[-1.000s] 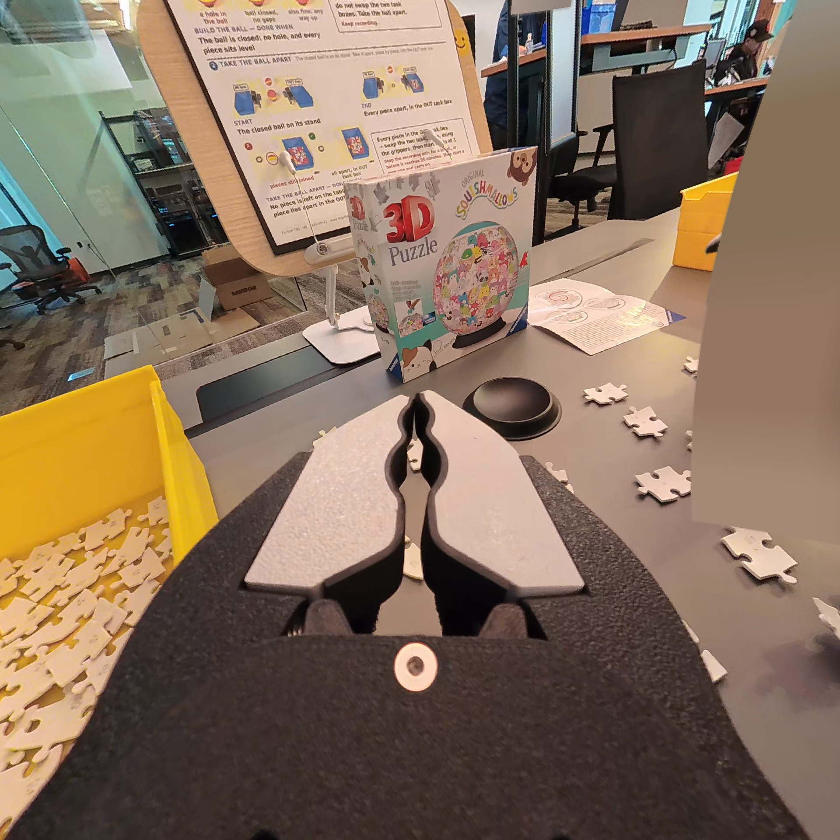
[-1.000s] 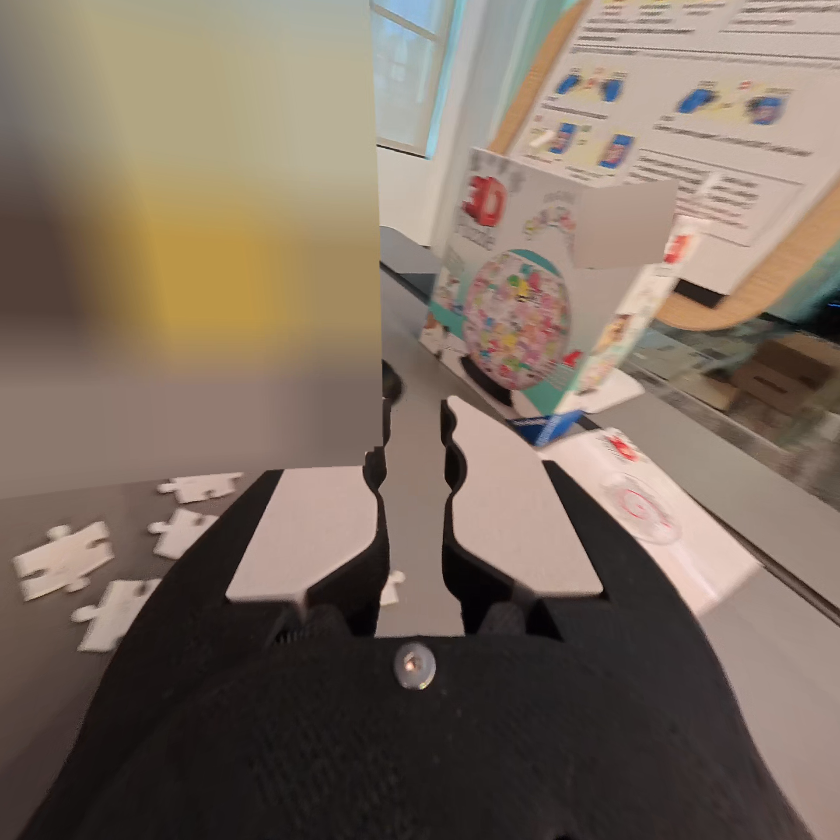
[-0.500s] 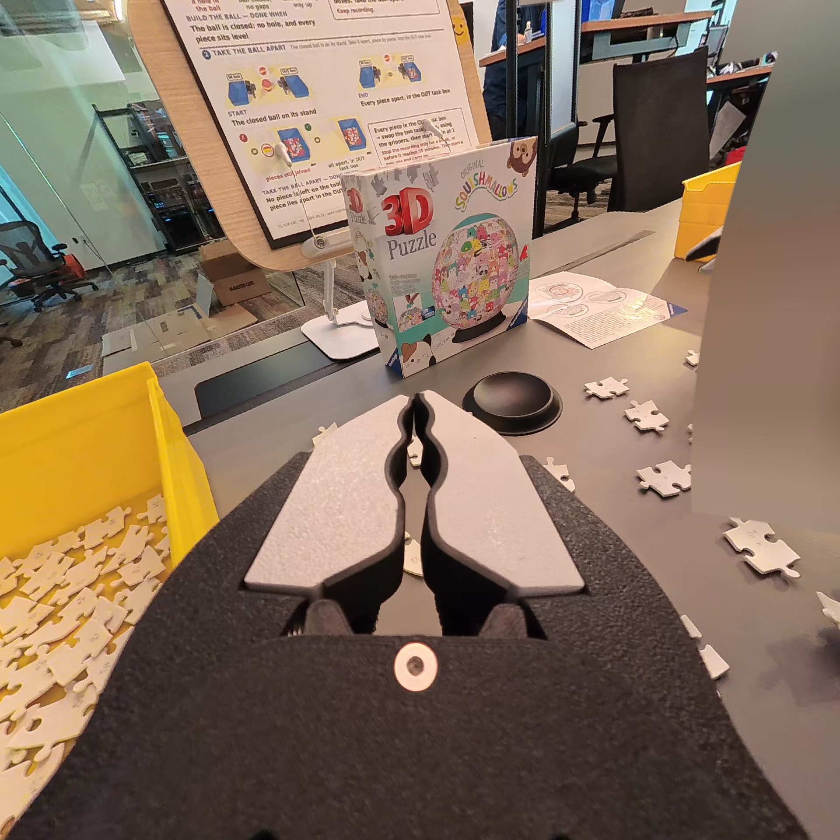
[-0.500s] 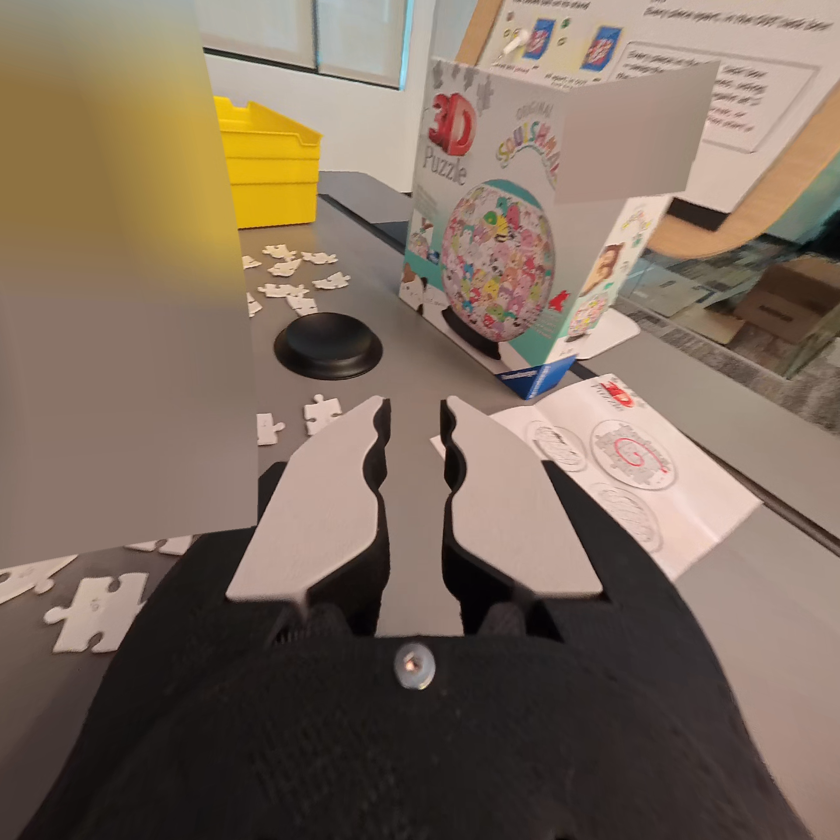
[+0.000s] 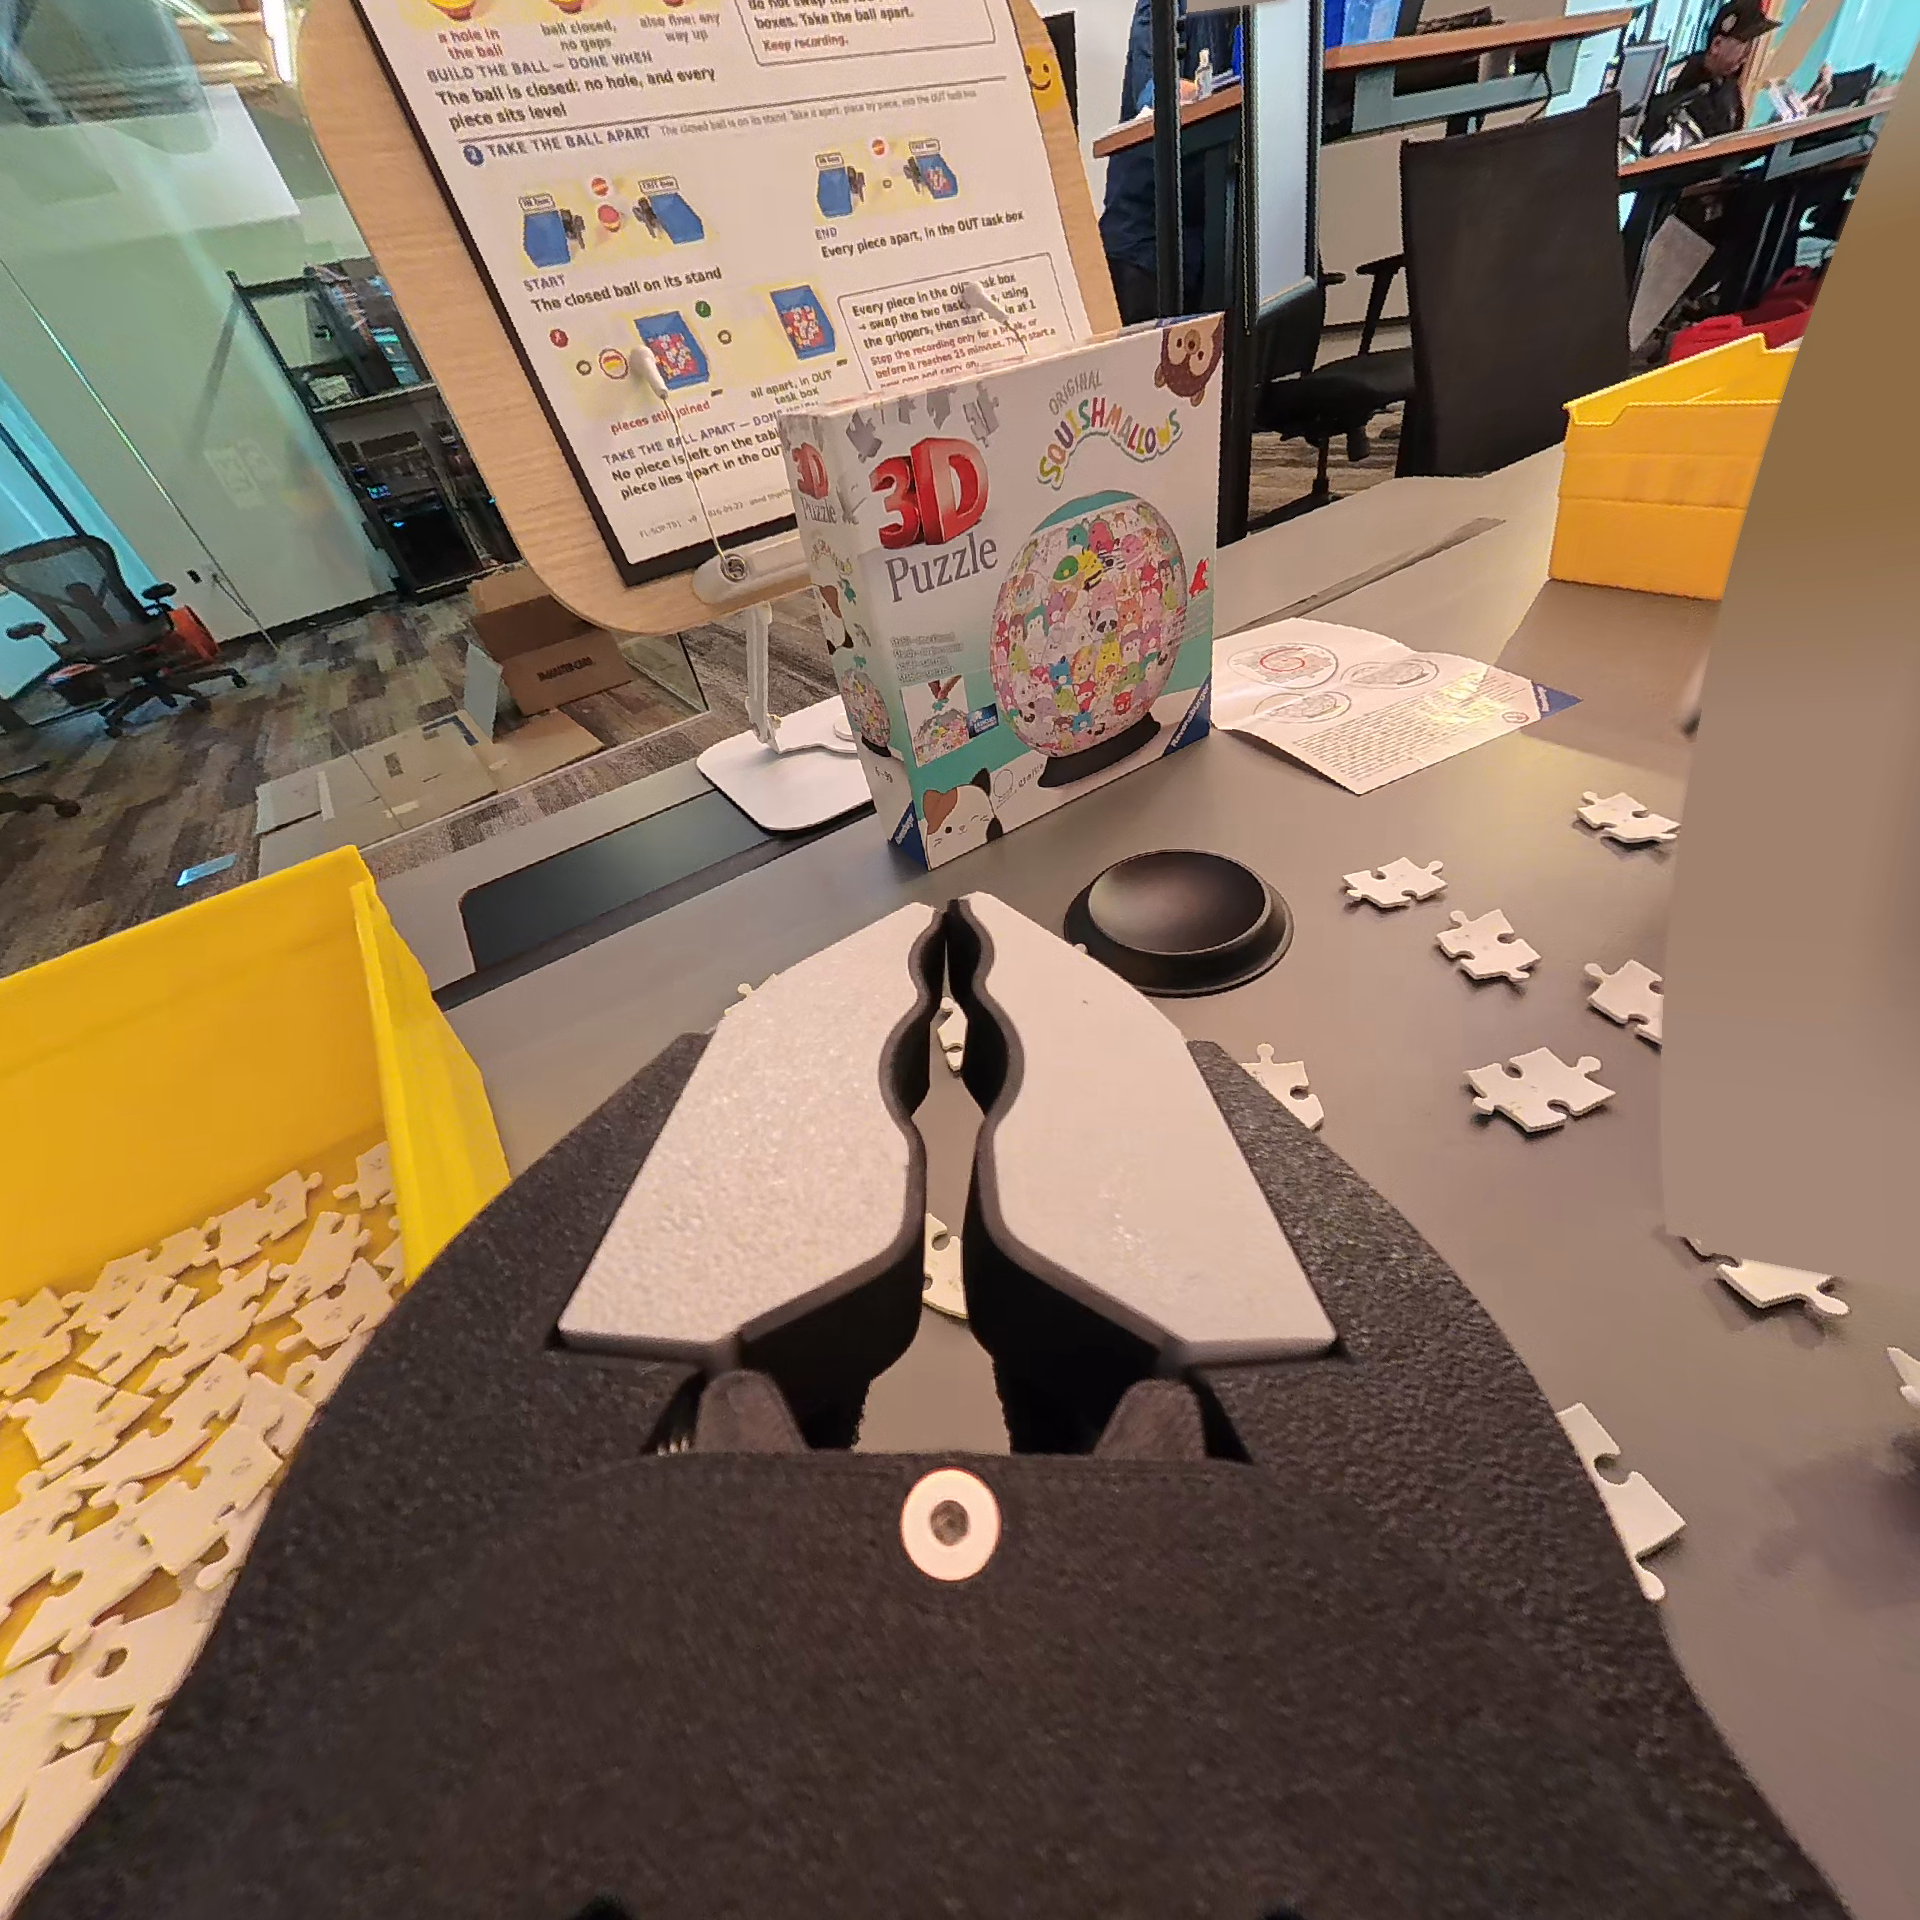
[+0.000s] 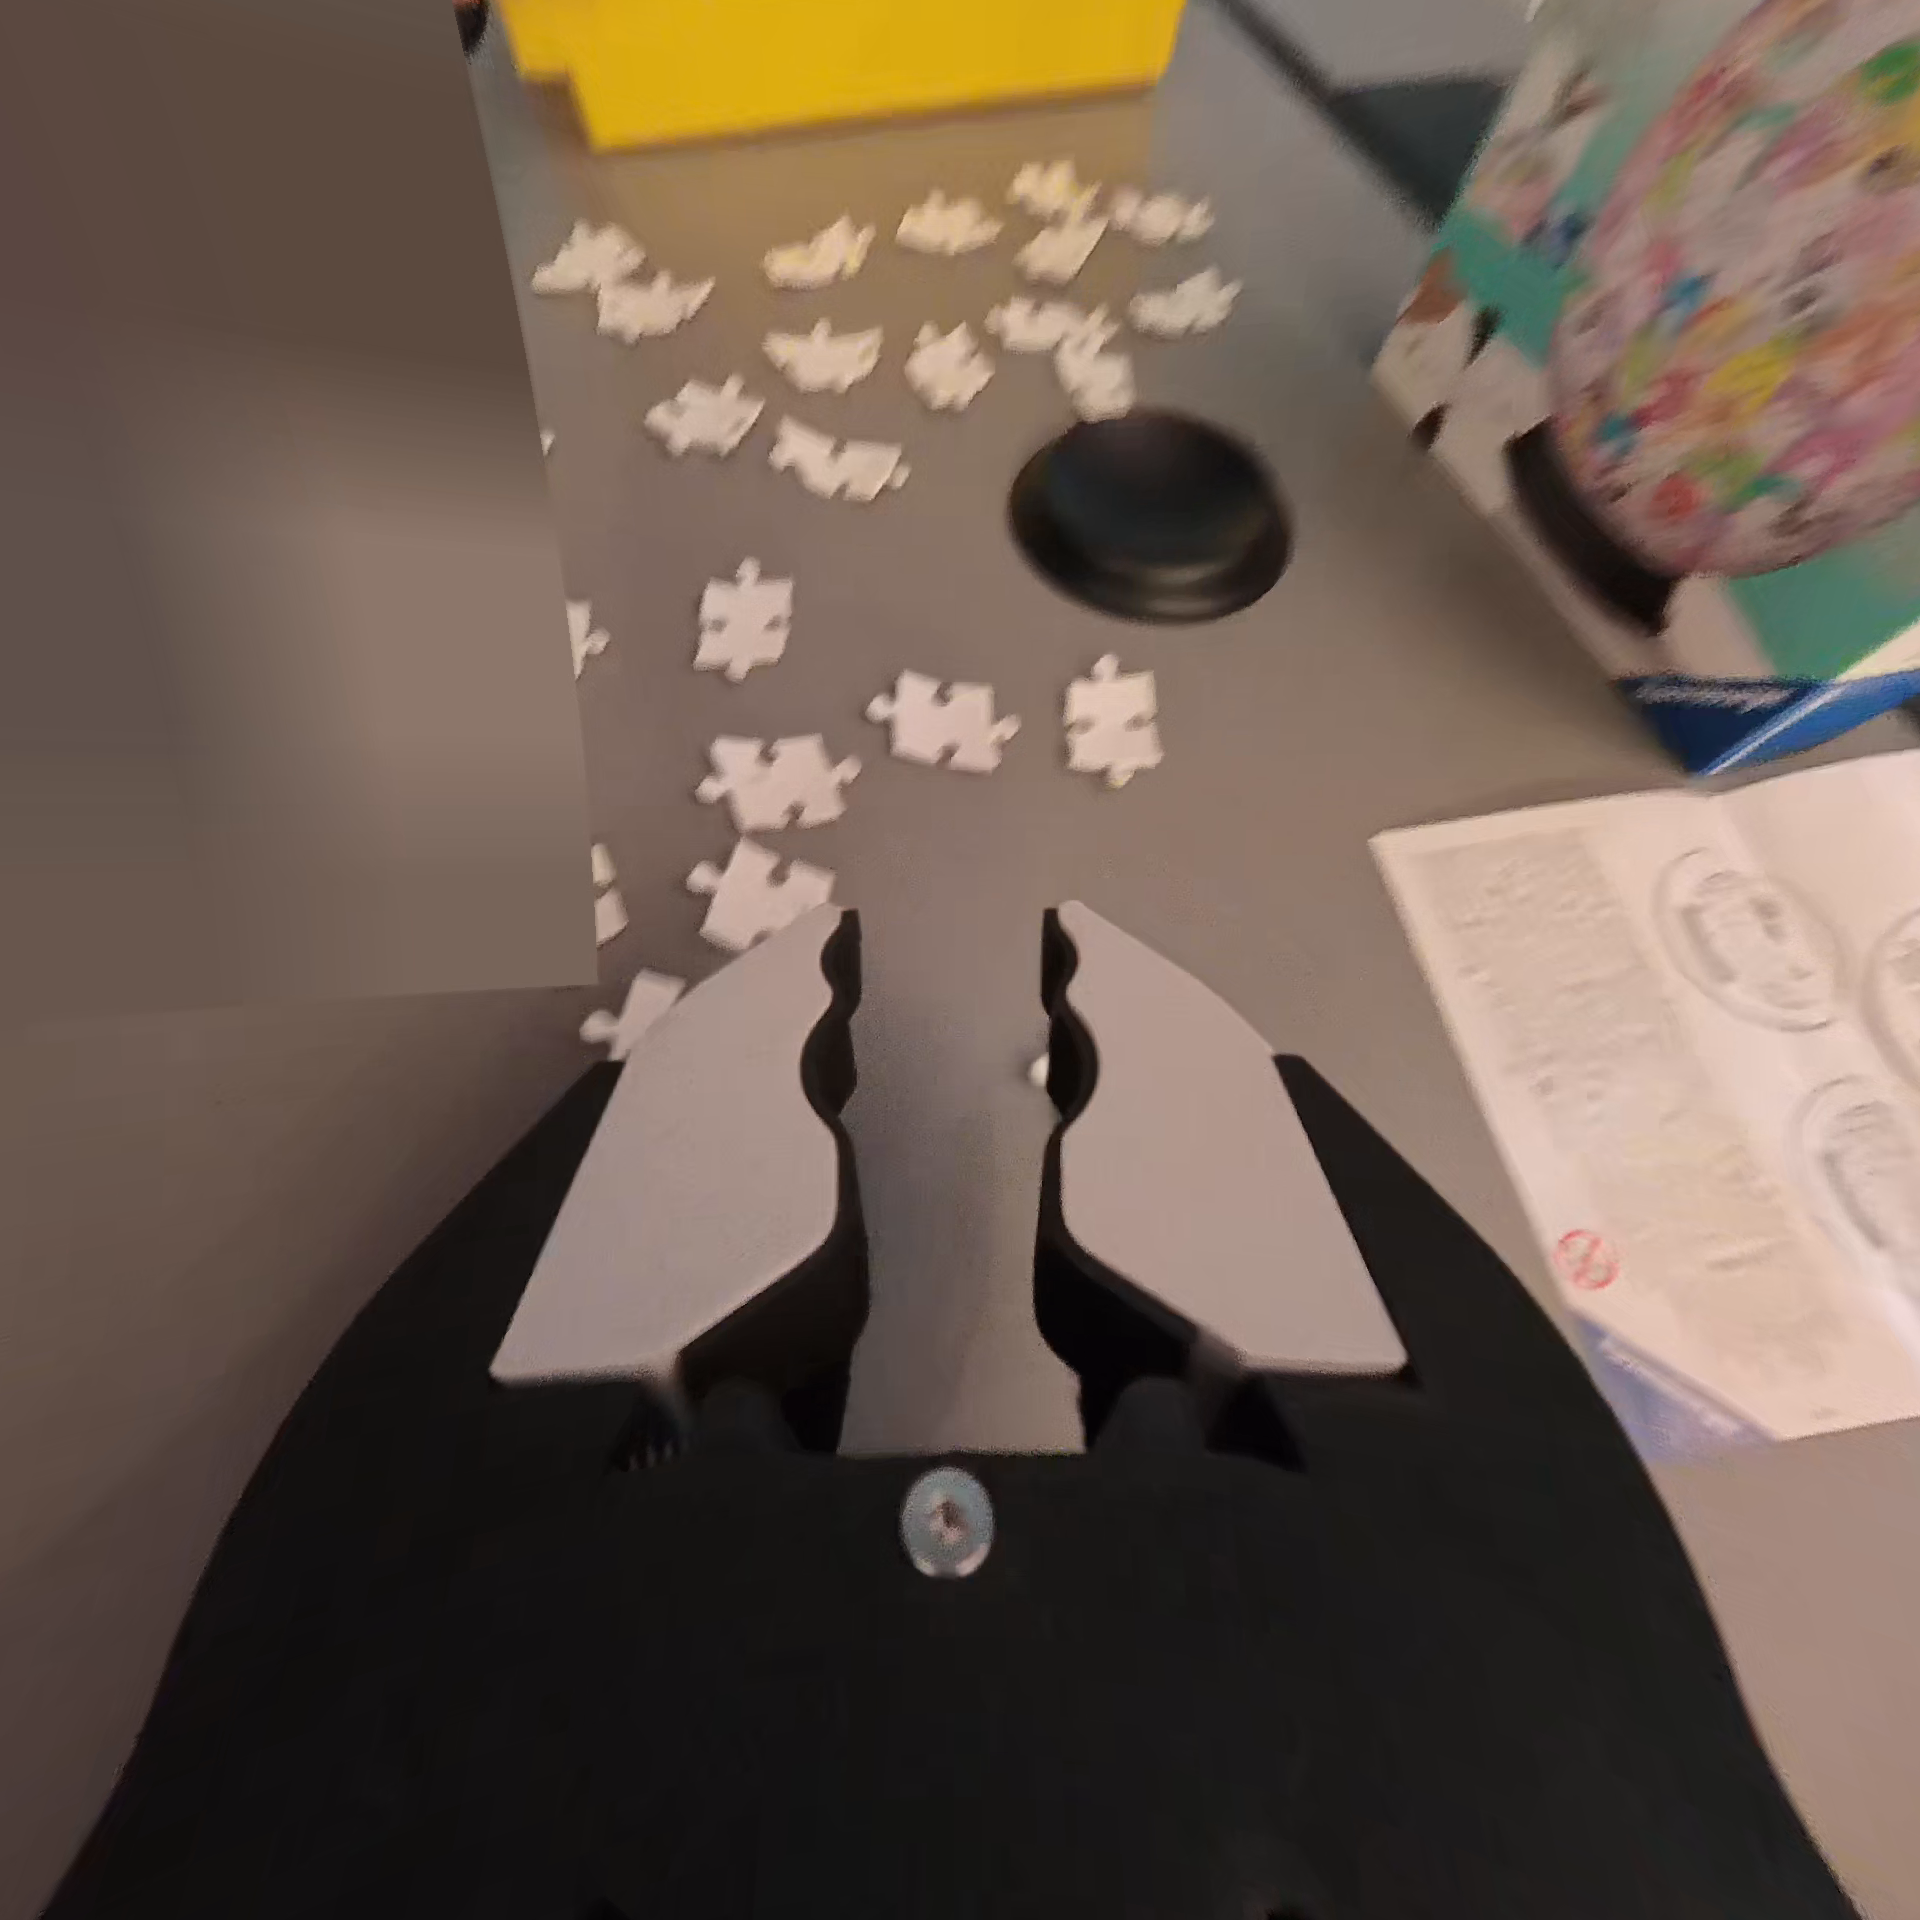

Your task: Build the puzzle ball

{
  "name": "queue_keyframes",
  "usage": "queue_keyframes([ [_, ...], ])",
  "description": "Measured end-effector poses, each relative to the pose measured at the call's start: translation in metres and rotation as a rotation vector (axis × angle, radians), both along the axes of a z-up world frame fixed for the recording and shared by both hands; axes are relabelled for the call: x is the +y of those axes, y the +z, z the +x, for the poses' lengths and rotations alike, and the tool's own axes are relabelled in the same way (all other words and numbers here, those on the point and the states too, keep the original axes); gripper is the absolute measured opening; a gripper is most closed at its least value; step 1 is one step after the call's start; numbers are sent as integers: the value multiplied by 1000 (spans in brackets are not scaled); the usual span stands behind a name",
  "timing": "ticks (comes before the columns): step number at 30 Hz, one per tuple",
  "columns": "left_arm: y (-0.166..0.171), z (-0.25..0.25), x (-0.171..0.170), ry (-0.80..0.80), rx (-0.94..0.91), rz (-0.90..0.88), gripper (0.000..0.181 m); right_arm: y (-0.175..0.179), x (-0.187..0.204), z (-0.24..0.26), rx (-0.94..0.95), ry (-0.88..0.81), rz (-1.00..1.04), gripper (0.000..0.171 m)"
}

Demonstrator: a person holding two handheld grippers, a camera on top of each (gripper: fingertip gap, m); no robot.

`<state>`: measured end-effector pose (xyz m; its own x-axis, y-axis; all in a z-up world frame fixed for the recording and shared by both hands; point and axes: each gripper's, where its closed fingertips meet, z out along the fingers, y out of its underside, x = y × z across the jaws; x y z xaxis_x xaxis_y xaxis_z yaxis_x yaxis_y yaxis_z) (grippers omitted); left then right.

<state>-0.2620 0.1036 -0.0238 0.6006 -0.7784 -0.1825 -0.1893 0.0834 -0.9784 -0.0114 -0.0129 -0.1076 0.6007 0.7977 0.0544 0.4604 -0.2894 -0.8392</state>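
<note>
Holding many loose white puzzle pieces [image 5: 156, 1382], the yellow bin [image 5: 208, 1060] sits just left of the left gripper [image 5: 948, 920], its near wall beside the gripper's body. That gripper is clenched, fingertips touching, with nothing between them. A few pieces peek out on the grey table [image 5: 644, 997] beneath its fingers. Ahead and slightly right stands the black round stand [image 5: 1179, 920], bare on top; beyond it the puzzle box [image 5: 1018, 582] stands upright before an instruction board [image 5: 727, 260]. Right of the stand, scattered pieces lie on open table, with a paper leaflet [image 5: 1382, 696] and a second yellow bin [image 5: 1662, 478] farther right.

The right gripper [image 6: 951, 914] is released, its fingers apart over bare table. Loose pieces [image 6: 779, 779] spread ahead and to its left, the stand [image 6: 1148, 520] ahead and right, the leaflet [image 6: 1662, 1091] close on its right; this view is blurred.
</note>
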Motion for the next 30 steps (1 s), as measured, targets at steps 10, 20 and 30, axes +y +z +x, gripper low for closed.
queue_keyframes([
  [10,11,2,-9,-15,-14,50,0,-34,-64,-18,-135,-11,-101,41],
  [20,34,1,-26,-15,-42,146,0,-49,-62,-26,-198,-68,-174,29],
  [30,33,4,-70,-73,-19,112,0,-49,-62,-28,-148,17,-227,12],
])
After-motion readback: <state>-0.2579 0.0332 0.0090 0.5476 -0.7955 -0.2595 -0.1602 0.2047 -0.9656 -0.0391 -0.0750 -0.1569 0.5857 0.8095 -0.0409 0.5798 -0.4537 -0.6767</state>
